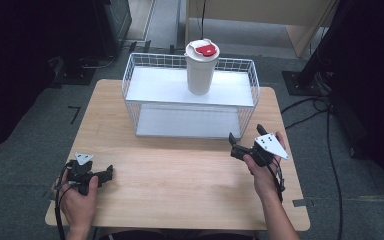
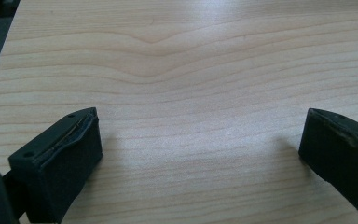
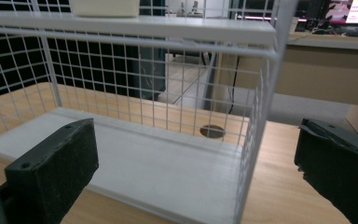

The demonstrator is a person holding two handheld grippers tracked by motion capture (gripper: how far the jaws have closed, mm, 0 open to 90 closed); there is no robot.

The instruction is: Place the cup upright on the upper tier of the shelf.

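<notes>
Cup (image 1: pixel 200 67) tops wire rack (image 1: pixel 190 97); both tongs (left (image 1: pixel 111 172), right (image 1: pixel 246 138)) gape wide, empty.

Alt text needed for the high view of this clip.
A white cup with a red-and-white lid stands on the top shelf of a white wire two-tier rack on a light wooden table. Nearer the camera, a person's hands hold the open left gripper and right gripper.
</notes>
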